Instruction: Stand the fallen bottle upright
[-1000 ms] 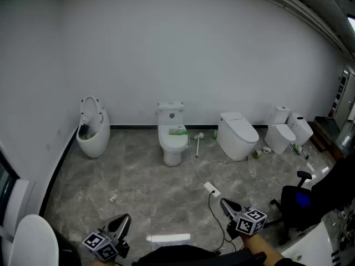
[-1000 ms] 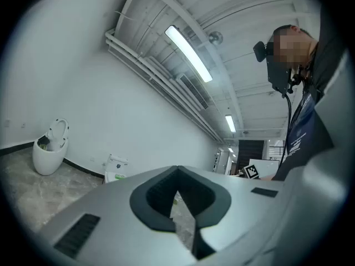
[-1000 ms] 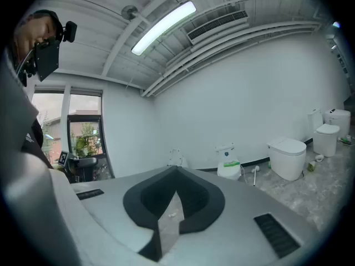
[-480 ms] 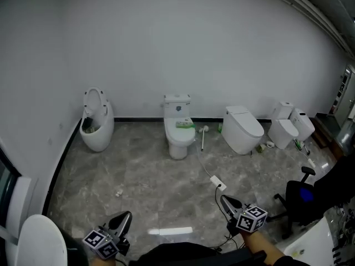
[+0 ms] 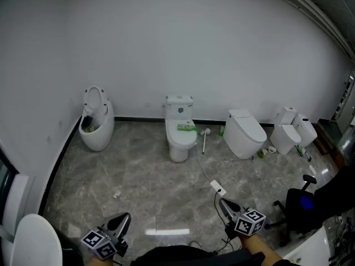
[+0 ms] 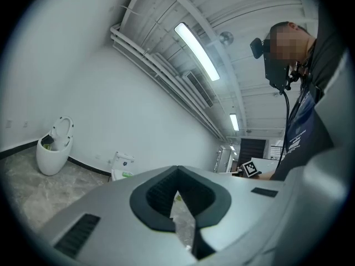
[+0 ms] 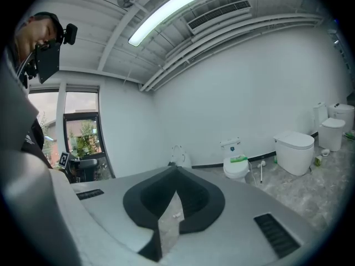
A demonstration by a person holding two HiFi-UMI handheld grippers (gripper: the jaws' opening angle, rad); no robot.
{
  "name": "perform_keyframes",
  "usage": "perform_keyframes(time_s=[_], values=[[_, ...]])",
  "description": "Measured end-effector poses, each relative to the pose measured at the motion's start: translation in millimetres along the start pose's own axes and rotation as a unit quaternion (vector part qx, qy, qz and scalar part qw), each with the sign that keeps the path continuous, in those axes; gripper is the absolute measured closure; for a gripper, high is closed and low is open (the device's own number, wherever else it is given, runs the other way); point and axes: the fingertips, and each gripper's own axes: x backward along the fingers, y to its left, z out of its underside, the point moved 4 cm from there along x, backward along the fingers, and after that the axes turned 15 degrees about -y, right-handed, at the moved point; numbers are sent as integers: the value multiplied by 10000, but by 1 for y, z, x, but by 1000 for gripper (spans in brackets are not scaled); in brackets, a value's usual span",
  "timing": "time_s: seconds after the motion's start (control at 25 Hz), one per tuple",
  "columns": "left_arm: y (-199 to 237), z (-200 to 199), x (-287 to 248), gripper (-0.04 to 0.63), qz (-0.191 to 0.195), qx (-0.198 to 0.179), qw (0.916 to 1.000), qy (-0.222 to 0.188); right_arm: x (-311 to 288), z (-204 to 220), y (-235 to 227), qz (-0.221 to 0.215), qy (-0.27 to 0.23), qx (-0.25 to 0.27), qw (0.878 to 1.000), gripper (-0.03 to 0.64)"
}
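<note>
Both grippers are low at the near edge of the head view, pointing out across the grey marble floor (image 5: 138,176). The left gripper (image 5: 123,221) is shut: its fingers (image 6: 158,193) meet at the tips with nothing between them. It's the same story on the right gripper (image 5: 224,204), whose fingers (image 7: 197,195) are pressed together and empty.

Ahead, a row of white toilets lines the far wall. An egg-shaped toilet (image 5: 97,127) with its lid up sits at the left. The tank toilet (image 5: 180,134) stands in the middle with something green on its seat, and a toilet brush (image 5: 203,140) leans just beside it. To the right is a low rounded toilet (image 5: 246,133), with two more toilets (image 5: 294,133) beyond it.

Now the bottle (image 5: 259,154): a small greenish one on the floor at the foot of the low rounded toilet, on its right side and well away from both grippers. It's too small here to tell whether it lies flat or stands. Another small green item (image 5: 221,130) sits by the wall on that toilet's other side.

Closer in, a white power strip (image 5: 218,189) lies on the floor with its cable trailing. An office chair (image 5: 302,201) with a blue seat is at the right.
</note>
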Motion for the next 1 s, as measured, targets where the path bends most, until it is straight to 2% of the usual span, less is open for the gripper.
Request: perform_keyframes(time_s=[0.16, 0.28, 0.56, 0.68, 0.84, 1.0], values=[[0, 16, -50, 572, -49, -133, 9999, 33, -22, -4, -55, -87, -7, -125, 9999, 607], [0, 32, -99, 572, -233, -241, 9994, 44, -44, -12, -107, -284, 32, -216, 9994, 608], [-22, 68, -249, 572, -546, -185, 9983, -105, -99, -68, -248, -791, 175, -225, 9965, 607], [-30, 88, -312, 572, -512, -144, 9985, -149, -116, -86, -304, -890, 132, -200, 9957, 607], [-36, 107, -373, 572, -371, -180, 9991, 4, -128, -100, -360, -837, 136, -283, 9960, 607], [-19, 116, -413, 572, -339, -131, 9993, 78, -141, -98, -399, -657, 206, -315, 9971, 607]])
